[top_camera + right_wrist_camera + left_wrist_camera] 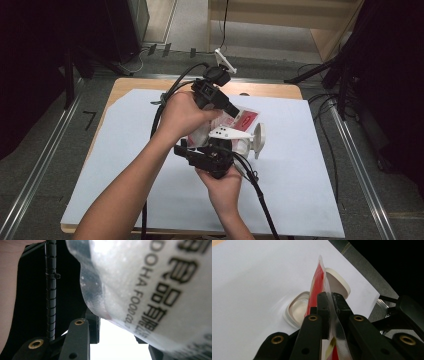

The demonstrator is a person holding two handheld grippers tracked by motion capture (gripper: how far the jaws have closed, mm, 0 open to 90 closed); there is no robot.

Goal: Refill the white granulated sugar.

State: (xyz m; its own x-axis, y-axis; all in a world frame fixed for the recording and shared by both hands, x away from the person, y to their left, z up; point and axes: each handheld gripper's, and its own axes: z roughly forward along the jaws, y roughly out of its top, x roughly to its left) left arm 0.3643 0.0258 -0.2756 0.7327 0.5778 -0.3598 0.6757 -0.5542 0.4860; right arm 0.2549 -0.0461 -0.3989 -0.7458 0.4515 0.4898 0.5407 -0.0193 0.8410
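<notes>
A red-and-white foil food packet [246, 119] is held up over the middle of the table between both grippers. My left gripper [233, 113] reaches in from the upper left, and its jaws [329, 302] are shut on the packet's thin sealed edge [318, 277]. My right gripper [216, 144] comes up from below. In the right gripper view the packet's clear printed side [155, 290] bulges between its jaws [119, 332], which seem to press on it; the right jaw is hidden behind it.
Two shallow white dishes [295, 310] [338, 282] lie on the white sheet [125, 165] just right of the grippers, by the packet [259, 140]. The sheet covers a wooden table [125, 83]. Cables trail off the front edge. Metal rails [45, 160] run along the floor.
</notes>
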